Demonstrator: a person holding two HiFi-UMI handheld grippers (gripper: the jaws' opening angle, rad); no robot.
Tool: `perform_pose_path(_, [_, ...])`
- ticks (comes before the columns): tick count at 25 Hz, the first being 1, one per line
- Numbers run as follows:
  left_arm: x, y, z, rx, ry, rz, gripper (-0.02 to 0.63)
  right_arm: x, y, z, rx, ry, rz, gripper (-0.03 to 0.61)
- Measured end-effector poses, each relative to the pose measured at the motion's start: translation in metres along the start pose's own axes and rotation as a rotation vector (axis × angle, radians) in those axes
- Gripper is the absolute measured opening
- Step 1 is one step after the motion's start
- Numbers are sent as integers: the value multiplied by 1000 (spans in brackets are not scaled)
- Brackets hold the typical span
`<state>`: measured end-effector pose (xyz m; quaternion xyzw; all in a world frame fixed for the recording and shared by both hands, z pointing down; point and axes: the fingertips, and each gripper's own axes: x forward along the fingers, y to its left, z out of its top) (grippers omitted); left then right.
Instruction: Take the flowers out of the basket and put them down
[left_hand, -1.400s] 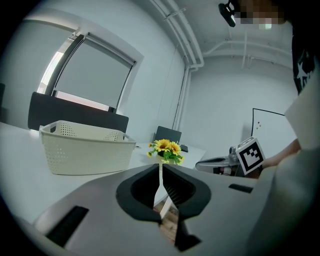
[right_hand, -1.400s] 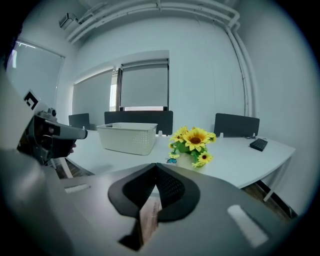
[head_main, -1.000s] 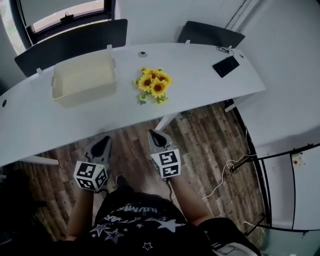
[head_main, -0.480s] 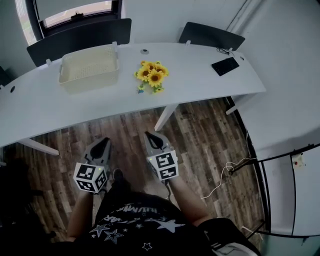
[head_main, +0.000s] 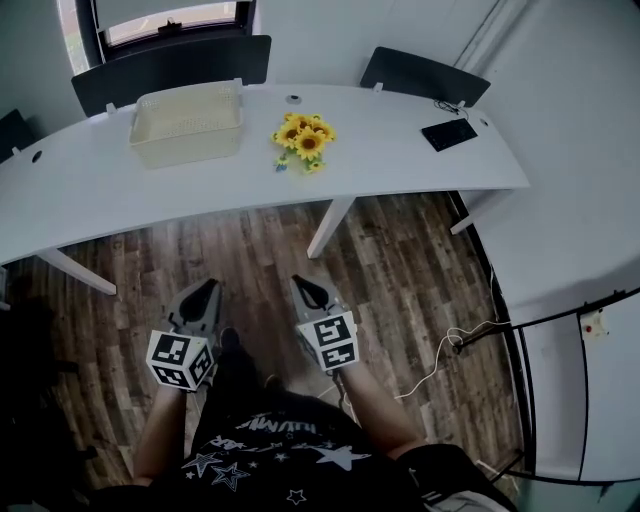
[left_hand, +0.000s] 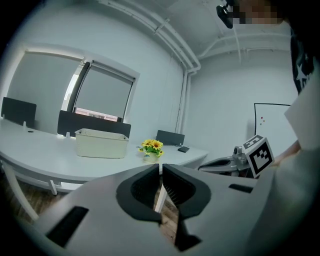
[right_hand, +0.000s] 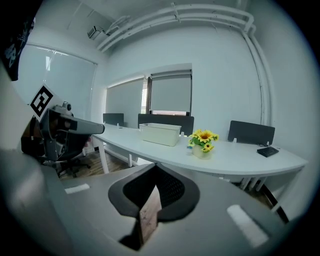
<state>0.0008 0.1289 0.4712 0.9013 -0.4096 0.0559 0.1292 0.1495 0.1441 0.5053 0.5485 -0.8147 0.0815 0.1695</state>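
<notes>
Clearly, yellow sunflowers (head_main: 303, 141) stand upright beside the cream basket (head_main: 185, 148).

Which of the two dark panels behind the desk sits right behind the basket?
The wider panel on the left; it runs directly behind the cream basket. The smaller panel stands far to the right, near the flat black device.
</notes>
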Motion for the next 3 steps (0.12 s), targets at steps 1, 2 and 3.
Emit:
perform_pose_path(1, [-3, -3, -1, 2, -2, 1, 26, -4, 2, -3, 1, 2, 1, 2])
perform_pose_path(2, [-7, -7, -3, 3, -3, 1, 26, -7, 3, -6, 3, 5, 2, 2])
perform_pose_path(3, [-11, -10, -5, 5, -4, 2, 26, -11, 5, -9, 4, 7, 3, 2])
